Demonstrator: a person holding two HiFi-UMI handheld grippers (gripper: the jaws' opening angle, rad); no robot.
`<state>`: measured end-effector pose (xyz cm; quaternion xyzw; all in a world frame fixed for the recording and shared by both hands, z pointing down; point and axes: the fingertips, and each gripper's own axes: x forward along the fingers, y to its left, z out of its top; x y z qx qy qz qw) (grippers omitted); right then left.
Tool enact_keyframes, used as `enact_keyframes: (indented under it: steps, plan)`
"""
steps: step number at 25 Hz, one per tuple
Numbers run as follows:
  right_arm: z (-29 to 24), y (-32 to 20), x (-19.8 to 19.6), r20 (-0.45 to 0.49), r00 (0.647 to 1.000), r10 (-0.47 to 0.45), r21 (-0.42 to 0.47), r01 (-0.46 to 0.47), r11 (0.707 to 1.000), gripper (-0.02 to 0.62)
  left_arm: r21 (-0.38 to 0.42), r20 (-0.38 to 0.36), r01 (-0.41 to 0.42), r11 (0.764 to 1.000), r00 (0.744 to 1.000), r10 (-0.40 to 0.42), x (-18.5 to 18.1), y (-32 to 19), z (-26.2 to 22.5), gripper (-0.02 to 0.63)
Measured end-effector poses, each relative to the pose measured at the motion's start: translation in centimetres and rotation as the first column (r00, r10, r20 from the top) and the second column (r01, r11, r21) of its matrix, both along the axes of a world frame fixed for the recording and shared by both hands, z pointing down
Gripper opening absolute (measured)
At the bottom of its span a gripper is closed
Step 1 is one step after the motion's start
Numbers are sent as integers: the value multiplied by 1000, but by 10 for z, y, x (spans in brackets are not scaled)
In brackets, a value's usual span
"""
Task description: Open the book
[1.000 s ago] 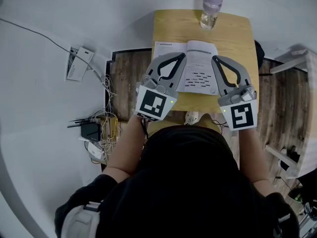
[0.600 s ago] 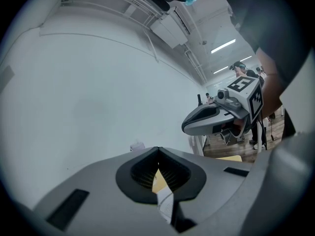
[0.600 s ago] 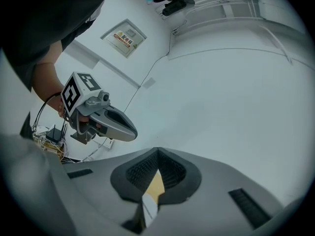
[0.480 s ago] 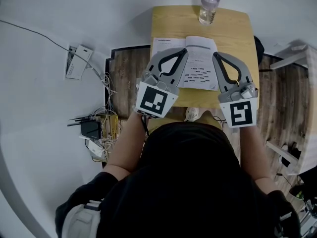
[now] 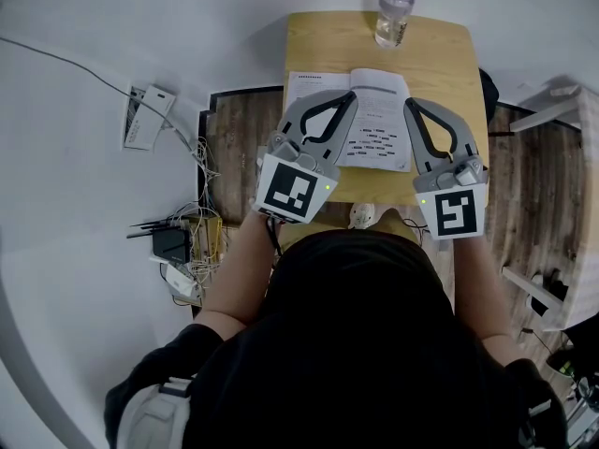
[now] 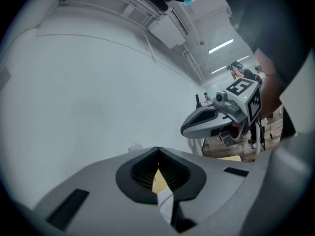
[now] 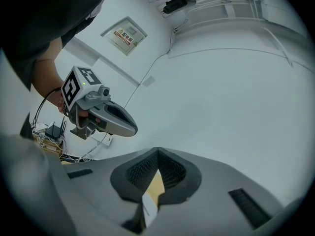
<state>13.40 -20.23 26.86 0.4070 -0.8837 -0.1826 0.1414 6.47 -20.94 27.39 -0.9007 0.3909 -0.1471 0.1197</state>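
**Q:** Where is the book, and how far along does the task look?

**A:** The book [image 5: 379, 120] lies flat on a small wooden table [image 5: 449, 64], directly in front of the person. It is spread open, with two white printed pages facing up. A clear bottle [image 5: 393, 12] with a pale purple cap stands at the table's far edge, apart from the book. With the pages already showing, the opening step looks done.

**Q:** So what would the next move call for?

**A:** Probably very little. If anything is left, it is likely to be drawing both tools back without brushing the pages.

**Q:** How are the two grippers held?

**A:** The person holds one in each hand, side by side, pointing away from the body and close to level. The left gripper [image 5: 348, 98] hangs over the book's left page. The right gripper [image 5: 410, 107] hangs over the right edge of the right page. I cannot tell whether either one touches the paper.

**Q:** And the jaws?

**A:** On both grippers the tips are pressed together with nothing clamped between them. In each gripper view, a sliver of tan table and white page shows through the gap behind the closed tips.
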Motion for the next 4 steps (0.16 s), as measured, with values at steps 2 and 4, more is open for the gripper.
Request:
enact_keyframes:
  steps: [2, 4]
  plan:
    - [0, -1, 0, -4, 1000, -2, 2, 2, 1000, 29, 16, -22, -3, 1000, 1000, 4, 2, -2, -2, 11]
    - [0, -2, 1, -10, 1000, -4, 3, 4, 1000, 29, 30, -39, -7, 1000, 999, 8, 4, -4, -3, 11]
